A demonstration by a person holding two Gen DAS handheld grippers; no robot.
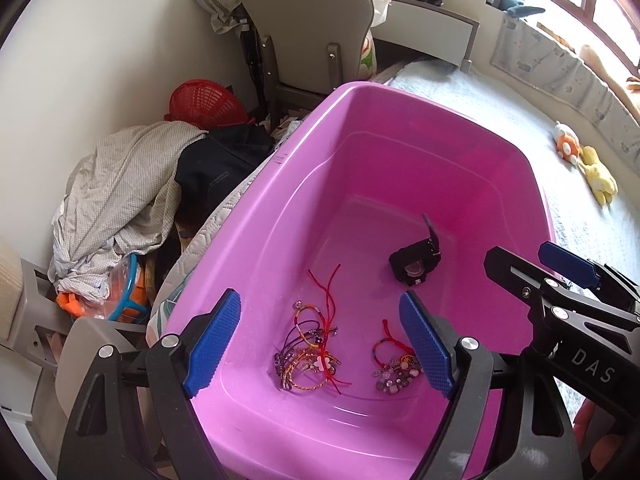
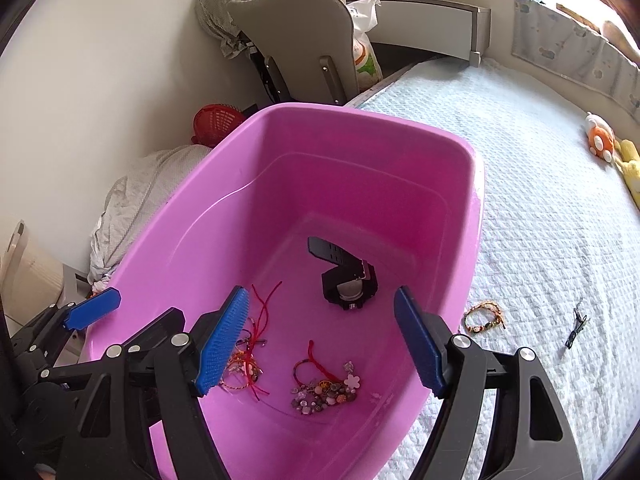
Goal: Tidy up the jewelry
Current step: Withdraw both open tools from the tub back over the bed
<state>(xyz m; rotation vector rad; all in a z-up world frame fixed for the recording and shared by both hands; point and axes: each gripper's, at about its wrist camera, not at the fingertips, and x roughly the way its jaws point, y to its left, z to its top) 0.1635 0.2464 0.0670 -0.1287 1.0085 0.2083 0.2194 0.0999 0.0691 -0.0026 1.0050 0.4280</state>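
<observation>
A pink plastic tub [image 1: 256, 216] [image 2: 168, 216] sits on the bed. On its floor lie a tangle of cord bracelets with red strings [image 1: 310, 354] [image 2: 250, 364], a beaded bracelet pile [image 1: 394, 372] [image 2: 326, 390] and a black watch [image 1: 416, 260] [image 2: 348, 280]. My left gripper [image 1: 320, 344] hangs open above the tub, with nothing between its blue pads. My right gripper [image 2: 326, 346] is also open and empty over the tub; its fingers [image 1: 568, 264] show at the right of the left wrist view. Outside the tub, a beaded bracelet [image 2: 483, 317] and a small dark piece [image 2: 576, 326] lie on the quilt.
The white quilted bed [image 2: 540, 220] stretches right, with plush toys [image 1: 584, 164] [image 2: 604, 144] near its far side. Left of the tub are heaped clothes [image 1: 128, 196], a red basket [image 1: 204, 104] and a grey chair [image 1: 308, 28]. A window is at the back right.
</observation>
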